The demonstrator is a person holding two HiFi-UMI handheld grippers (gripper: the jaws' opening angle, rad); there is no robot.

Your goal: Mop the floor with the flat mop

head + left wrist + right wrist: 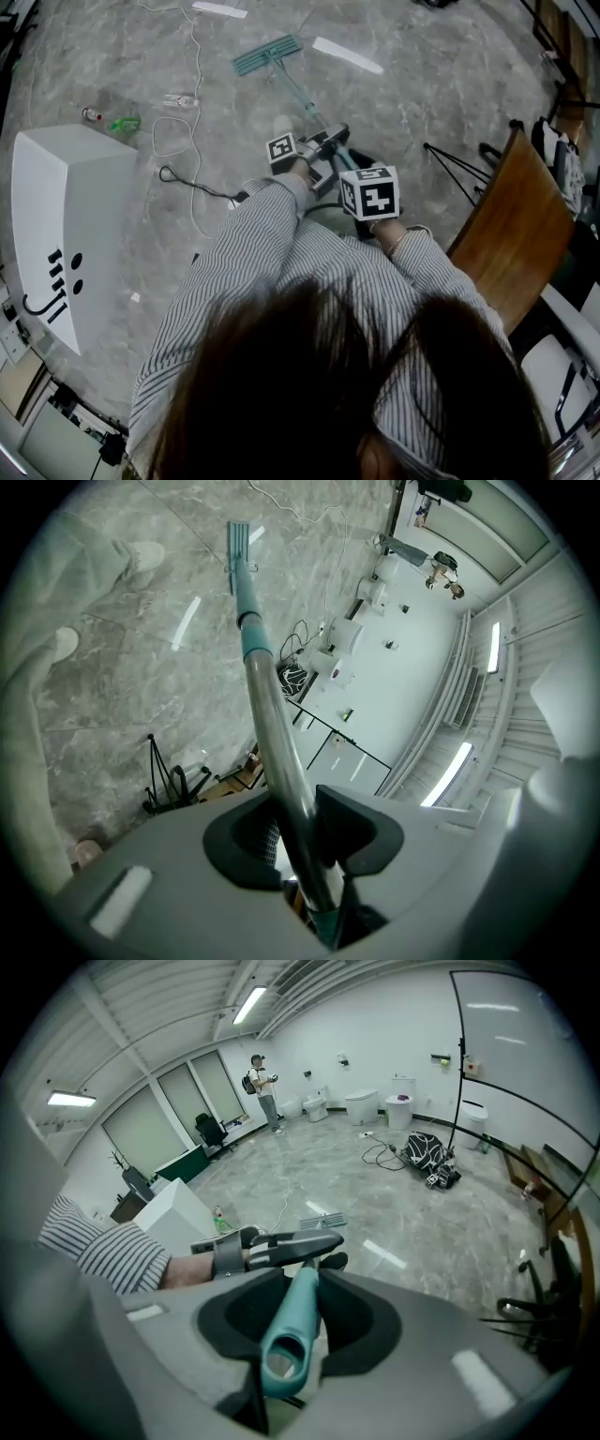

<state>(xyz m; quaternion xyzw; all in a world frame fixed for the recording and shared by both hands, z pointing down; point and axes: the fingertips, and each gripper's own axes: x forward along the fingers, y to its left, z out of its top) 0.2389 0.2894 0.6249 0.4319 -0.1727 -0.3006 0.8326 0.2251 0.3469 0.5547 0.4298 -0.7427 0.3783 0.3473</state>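
Marble floor (pixel 450 103) under flat mop (pixel 267 54); left gripper (pixel 300 846) and right gripper (pixel 295 1321) clench its handle (pixel 262 696).

Right gripper (pixel 302 1288) clamped on the flat mop (pixel 286 1340)
Its jaws squeezed the teal handle's hollow end. The mop head (pixel 322 1221) sat on the grey floor (pixel 422 1213) toward 12 o'clock, and a striped sleeve (pixel 103 1251) was at 9.

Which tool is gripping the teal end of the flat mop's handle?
The right tool: its jaws close on the teal plastic handle end. The left tool clamps the silver metal shaft instead, nearer the teal mop head.
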